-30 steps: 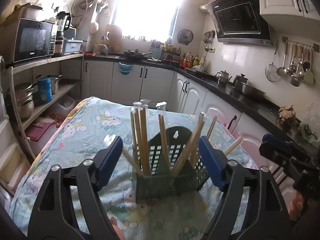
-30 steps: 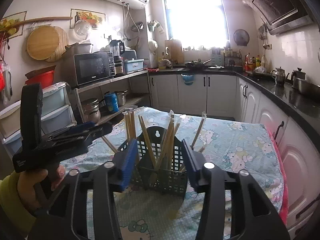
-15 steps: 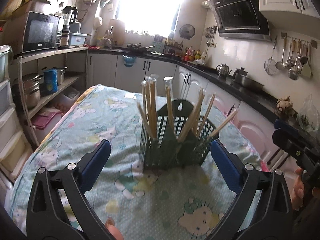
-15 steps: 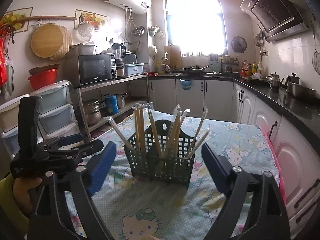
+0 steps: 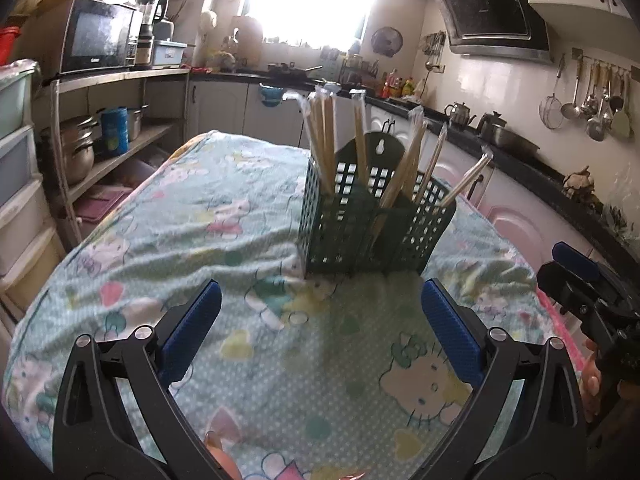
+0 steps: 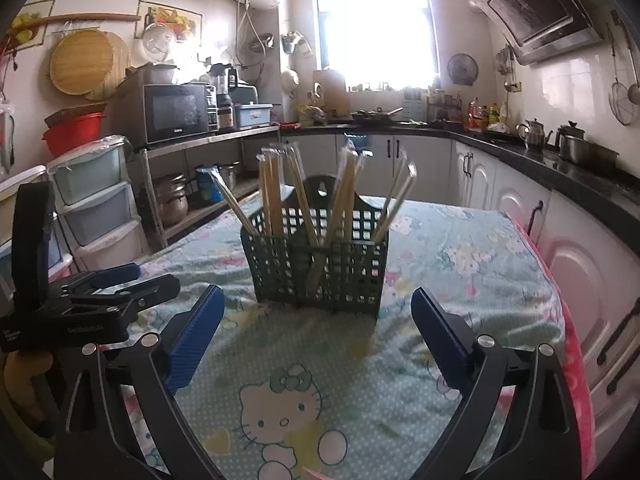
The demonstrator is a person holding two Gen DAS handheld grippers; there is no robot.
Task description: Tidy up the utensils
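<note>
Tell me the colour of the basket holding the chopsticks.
Dark green, a plastic grid basket; the right wrist view shows it best.

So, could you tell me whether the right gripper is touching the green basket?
Apart. In the right wrist view, bare tablecloth shows between the open right gripper and the basket.

microwave (image 6: 176,114), red basin (image 6: 74,134), perhaps kettles (image 6: 534,133)
</note>
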